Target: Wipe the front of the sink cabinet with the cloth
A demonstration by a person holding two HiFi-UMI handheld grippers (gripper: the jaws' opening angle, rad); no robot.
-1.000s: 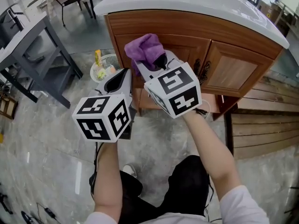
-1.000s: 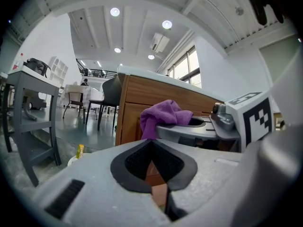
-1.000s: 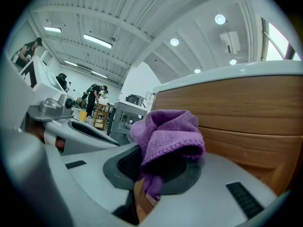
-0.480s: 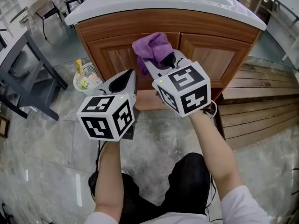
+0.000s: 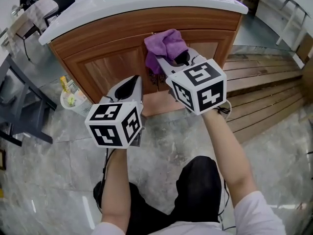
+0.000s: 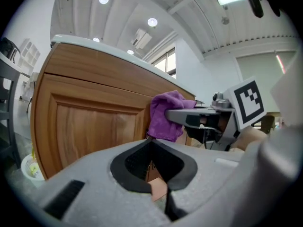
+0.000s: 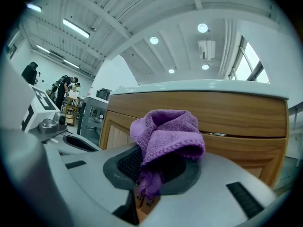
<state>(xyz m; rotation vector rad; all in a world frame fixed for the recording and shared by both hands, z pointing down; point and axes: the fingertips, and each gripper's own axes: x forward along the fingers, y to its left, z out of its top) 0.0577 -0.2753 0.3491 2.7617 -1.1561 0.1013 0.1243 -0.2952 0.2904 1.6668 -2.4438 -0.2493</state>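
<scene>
The right gripper [image 5: 174,62] pinches the purple cloth [image 5: 166,44] tight, maybe just touching the sink cabinet front [image 5: 107,70] up high, so press flat and rub slowly; the left gripper [image 5: 131,82] is closed on nothing.

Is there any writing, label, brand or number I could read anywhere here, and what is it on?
No text can be read in any view.
Marker cube at the left and at the right: black-and-white square patterns only, no letters or numbers.
Packets in the white basket: print too small to read.
Cloth and cabinet front: no print shows.
</scene>
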